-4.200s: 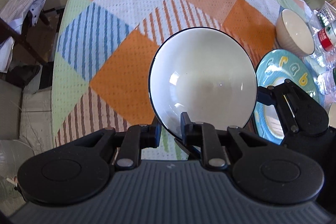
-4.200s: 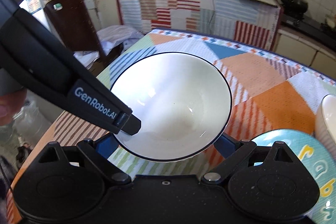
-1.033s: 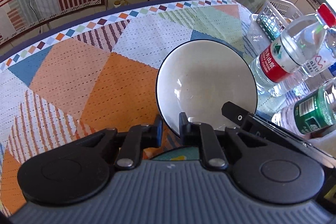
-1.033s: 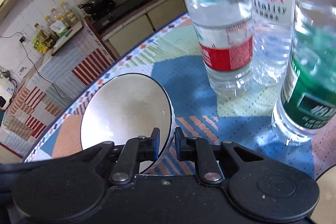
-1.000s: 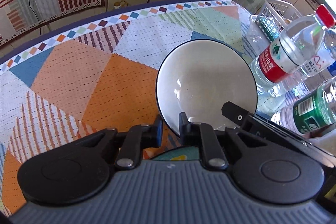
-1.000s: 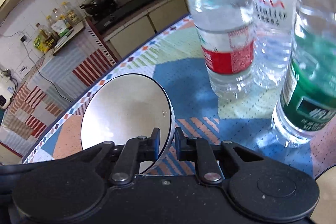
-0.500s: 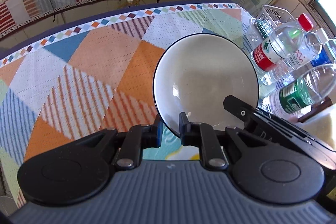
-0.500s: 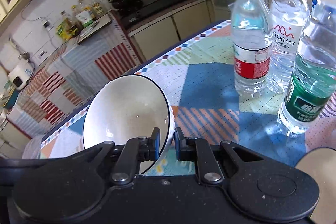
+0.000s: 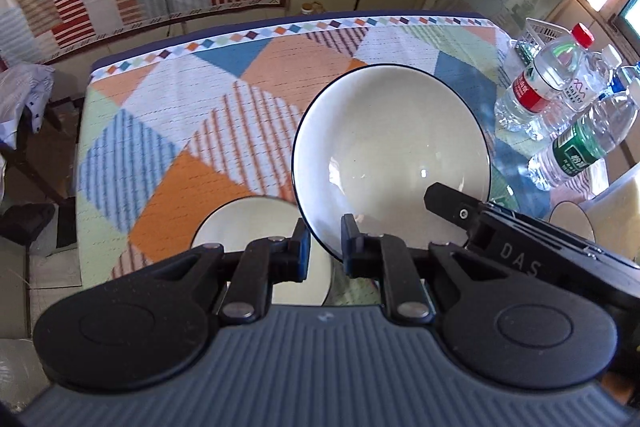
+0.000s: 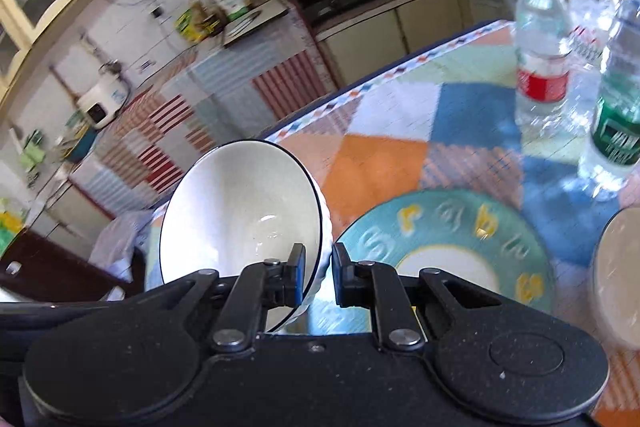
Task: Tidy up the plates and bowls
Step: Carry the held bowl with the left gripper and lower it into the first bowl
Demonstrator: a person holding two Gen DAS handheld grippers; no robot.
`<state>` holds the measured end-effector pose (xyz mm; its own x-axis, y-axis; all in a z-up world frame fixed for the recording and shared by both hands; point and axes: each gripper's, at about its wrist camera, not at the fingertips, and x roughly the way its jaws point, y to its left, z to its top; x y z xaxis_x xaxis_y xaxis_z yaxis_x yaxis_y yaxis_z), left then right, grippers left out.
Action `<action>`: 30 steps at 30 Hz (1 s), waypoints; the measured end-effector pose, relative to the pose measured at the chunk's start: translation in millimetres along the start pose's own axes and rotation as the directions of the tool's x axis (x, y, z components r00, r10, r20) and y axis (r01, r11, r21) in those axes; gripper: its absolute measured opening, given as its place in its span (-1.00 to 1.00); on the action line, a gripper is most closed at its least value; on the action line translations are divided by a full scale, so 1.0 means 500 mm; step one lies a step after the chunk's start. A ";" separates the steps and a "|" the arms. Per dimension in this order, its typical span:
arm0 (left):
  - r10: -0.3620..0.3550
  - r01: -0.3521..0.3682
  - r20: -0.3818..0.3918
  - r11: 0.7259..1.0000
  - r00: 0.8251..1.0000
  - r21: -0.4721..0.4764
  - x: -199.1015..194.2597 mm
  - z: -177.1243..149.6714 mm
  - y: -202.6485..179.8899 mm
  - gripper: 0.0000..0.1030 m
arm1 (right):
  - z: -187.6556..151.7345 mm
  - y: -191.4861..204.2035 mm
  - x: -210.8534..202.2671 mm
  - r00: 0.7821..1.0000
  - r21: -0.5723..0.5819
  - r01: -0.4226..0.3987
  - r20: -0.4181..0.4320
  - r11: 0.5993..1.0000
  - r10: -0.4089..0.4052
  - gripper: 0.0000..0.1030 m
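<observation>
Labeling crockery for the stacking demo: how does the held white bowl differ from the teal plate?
The white bowl is deep and plain with a thin dark rim; the teal plate is flat, with yellow and pale letters round a cream centre. The bowl is tilted in the air, its rim pinched by the left gripper and right gripper; the plate lies flat on the tablecloth. Both are round.

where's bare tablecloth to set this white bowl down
Widest bare patch: the cloth left of the white bowl, running to the table's far diamond-trimmed edge. Crowded on the right by the water bottles and basket, and near the tools by the lettered plate.
</observation>
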<state>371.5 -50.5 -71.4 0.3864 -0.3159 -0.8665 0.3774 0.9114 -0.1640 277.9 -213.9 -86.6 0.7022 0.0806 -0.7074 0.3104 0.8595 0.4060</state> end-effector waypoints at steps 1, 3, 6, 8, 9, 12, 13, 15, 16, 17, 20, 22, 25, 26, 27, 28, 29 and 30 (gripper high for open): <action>0.009 -0.009 -0.001 1.000 1.000 -0.006 -0.006 -0.009 0.008 -0.73 | -0.008 0.007 -0.002 1.000 -0.002 -0.010 -0.006 1.000 0.010 -0.66; 0.024 -0.024 -0.003 0.999 1.000 -0.033 -0.018 -0.029 0.025 -0.73 | -0.023 0.014 -0.003 0.999 -0.001 -0.040 -0.026 0.999 0.040 -0.66; 0.046 -0.047 -0.011 0.997 0.999 -0.058 -0.025 -0.056 0.045 -0.73 | -0.047 0.029 0.000 0.996 -0.008 -0.070 -0.055 0.997 0.070 -0.66; 0.054 -0.056 -0.025 0.996 0.998 -0.075 -0.022 -0.072 0.060 -0.73 | -0.061 0.039 0.003 0.995 -0.030 -0.086 -0.061 0.996 0.084 -0.66; 0.056 -0.058 -0.033 0.995 0.998 -0.086 -0.020 -0.077 0.066 -0.73 | -0.069 0.044 0.005 0.994 -0.034 -0.092 -0.066 0.995 0.090 -0.66; 0.064 -0.069 -0.056 0.993 0.996 -0.098 -0.009 -0.089 0.081 -0.73 | -0.084 0.053 0.016 0.991 -0.044 -0.104 -0.085 0.994 0.100 -0.66; 0.068 -0.074 -0.064 0.992 0.996 -0.099 -0.005 -0.090 0.084 -0.73 | -0.089 0.056 0.020 0.991 -0.049 -0.105 -0.090 0.993 0.101 -0.66; 0.079 -0.086 -0.078 0.991 0.994 -0.098 0.004 -0.094 0.089 -0.73 | -0.098 0.063 0.029 0.990 -0.059 -0.103 -0.101 0.993 0.097 -0.66; 0.083 -0.091 -0.084 0.991 0.993 -0.096 0.008 -0.095 0.092 -0.73 | -0.100 0.064 0.033 0.990 -0.064 -0.103 -0.105 0.993 0.096 -0.66; 0.085 -0.094 -0.092 0.991 0.992 -0.098 0.012 -0.095 0.094 -0.73 | -0.103 0.066 0.037 0.990 -0.070 -0.102 -0.107 0.992 0.094 -0.66; 0.080 -0.093 -0.121 0.990 0.989 -0.108 0.026 -0.095 0.103 -0.73 | -0.111 0.070 0.048 0.989 -0.086 -0.096 -0.118 0.992 0.086 -0.66; 0.080 -0.096 -0.144 0.989 0.986 -0.110 0.036 -0.094 0.107 -0.73 | -0.114 0.069 0.052 0.989 -0.096 -0.094 -0.126 0.991 0.082 -0.66; 0.088 -0.106 -0.174 0.989 0.981 -0.101 0.051 -0.091 0.109 -0.73 | -0.119 0.071 0.064 0.987 -0.107 -0.090 -0.144 0.990 0.074 -0.65; 0.091 -0.110 -0.177 0.989 0.980 -0.095 0.055 -0.089 0.108 -0.73 | -0.120 0.071 0.067 0.987 -0.113 -0.086 -0.147 0.990 0.069 -0.65; 0.091 -0.111 -0.183 0.989 0.979 -0.100 0.060 -0.088 0.110 -0.72 | -0.122 0.072 0.070 0.987 -0.119 -0.080 -0.146 0.990 0.063 -0.65; 0.087 -0.109 -0.194 0.988 0.977 -0.106 0.065 -0.086 0.112 -0.71 | -0.124 0.074 0.073 0.988 -0.126 -0.073 -0.144 0.989 0.055 -0.65; 0.080 -0.105 -0.206 0.988 0.975 -0.112 0.071 -0.085 0.114 -0.70 | -0.126 0.076 0.075 0.989 -0.138 -0.065 -0.141 0.988 0.045 -0.65; 0.071 -0.101 -0.222 0.987 0.972 -0.123 0.077 -0.084 0.117 -0.69 | -0.127 0.079 0.077 0.990 -0.150 -0.056 -0.139 0.987 0.035 -0.65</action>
<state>373.3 1.9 -134.3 0.2160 -0.1837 -0.9590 0.2302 0.9640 -0.1328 276.6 -145.0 -134.6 0.6170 0.1801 -0.7660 0.1712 0.9194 0.3541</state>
